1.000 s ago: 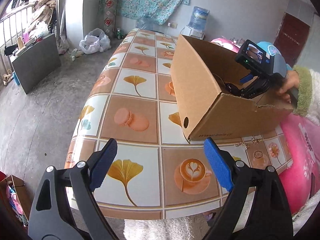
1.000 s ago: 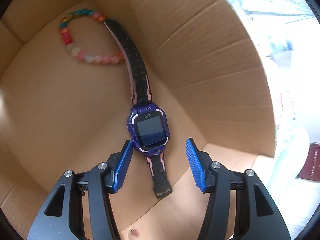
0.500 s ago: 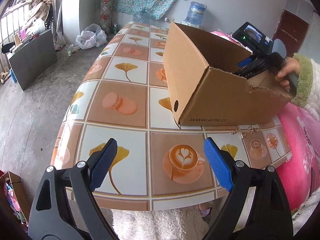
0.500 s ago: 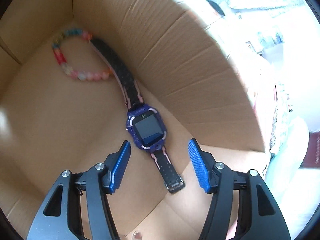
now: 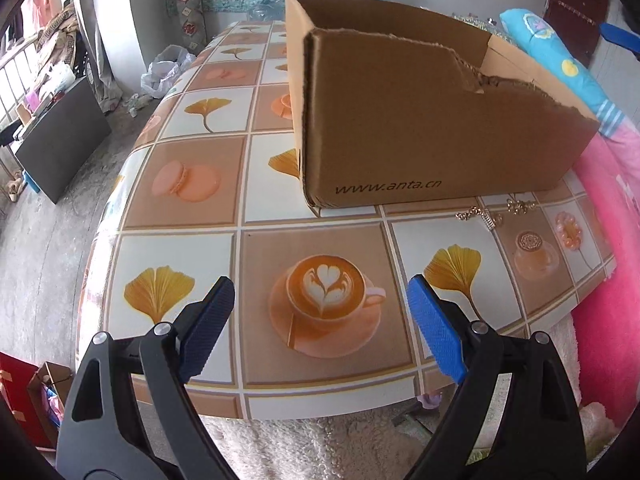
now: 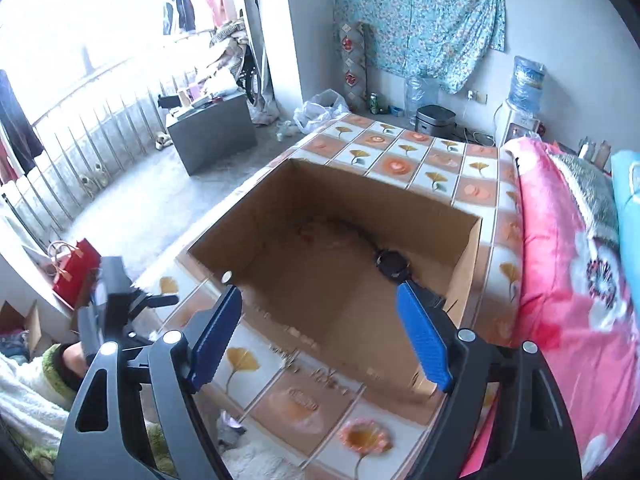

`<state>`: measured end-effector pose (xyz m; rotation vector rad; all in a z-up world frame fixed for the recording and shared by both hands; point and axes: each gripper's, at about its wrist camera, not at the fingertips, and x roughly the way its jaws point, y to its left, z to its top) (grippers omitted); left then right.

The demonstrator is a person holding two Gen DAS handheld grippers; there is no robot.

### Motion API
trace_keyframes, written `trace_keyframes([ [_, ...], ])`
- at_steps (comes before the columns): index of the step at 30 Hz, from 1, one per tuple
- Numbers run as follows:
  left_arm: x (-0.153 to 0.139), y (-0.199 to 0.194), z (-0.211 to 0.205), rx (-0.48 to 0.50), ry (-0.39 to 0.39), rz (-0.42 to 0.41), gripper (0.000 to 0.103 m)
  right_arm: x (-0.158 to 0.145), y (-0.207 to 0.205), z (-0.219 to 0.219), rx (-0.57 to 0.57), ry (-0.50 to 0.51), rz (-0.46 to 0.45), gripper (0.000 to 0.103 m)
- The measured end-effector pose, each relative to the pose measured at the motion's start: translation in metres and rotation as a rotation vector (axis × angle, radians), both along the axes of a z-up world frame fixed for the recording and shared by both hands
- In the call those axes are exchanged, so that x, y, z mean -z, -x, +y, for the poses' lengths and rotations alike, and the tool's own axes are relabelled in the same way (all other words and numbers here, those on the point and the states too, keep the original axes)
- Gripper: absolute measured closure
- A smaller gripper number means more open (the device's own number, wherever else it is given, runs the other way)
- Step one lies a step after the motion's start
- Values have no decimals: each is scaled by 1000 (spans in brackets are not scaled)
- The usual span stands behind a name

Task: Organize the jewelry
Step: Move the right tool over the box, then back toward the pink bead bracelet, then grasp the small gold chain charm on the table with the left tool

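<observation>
A torn cardboard box (image 5: 420, 120) stands on the patterned table (image 5: 192, 184). In the right wrist view a dark watch (image 6: 394, 262) lies on the box (image 6: 320, 208) floor, with a blurred bead bracelet (image 6: 316, 234) behind it. A gold chain piece (image 5: 486, 214) lies on the table just in front of the box, also seen as gold chain (image 6: 316, 374). My right gripper (image 6: 319, 292) hangs above the box's near wall, jaws opening, nothing between them. My left gripper (image 5: 320, 284) is open over the coffee-cup tile near the table edge, empty.
A pink blanket (image 6: 560, 260) lies along the right side of the table. A sleeve with a green cuff (image 6: 68, 360) holds the left gripper's body (image 6: 108, 308) at the lower left. A grey cabinet (image 6: 212, 132) and a red bag (image 6: 76, 272) stand on the floor.
The right gripper rose out of the box and its jaws widened, leaving the watch on the box floor. The left gripper dropped nearer the table's front edge and turned toward the box.
</observation>
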<state>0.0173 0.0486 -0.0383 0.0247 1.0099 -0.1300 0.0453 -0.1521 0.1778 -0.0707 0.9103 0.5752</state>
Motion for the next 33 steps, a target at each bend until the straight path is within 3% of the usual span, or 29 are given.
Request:
trace_keyframes([
  [3,6,-5,-10,17,-35,21,19,27,18,-1,57,-14,76,22],
  [7,10,-6,-19,28,-81,17,16,99,48,4,163,-51,197,22],
  [11,10,-6,-22,21,-121,6,9,145,62,10,227,-63,236,27],
  [16,10,-1,-23,10,-130,-16,7,146,62,10,248,-61,197,42],
  [22,11,-2,-19,-4,-62,10,7,164,42,3,286,-121,214,60],
  [28,10,4,-20,10,-54,-4,7,185,45,11,283,-163,226,63],
  [33,10,8,-22,12,-51,-36,7,186,51,18,272,-159,166,64],
])
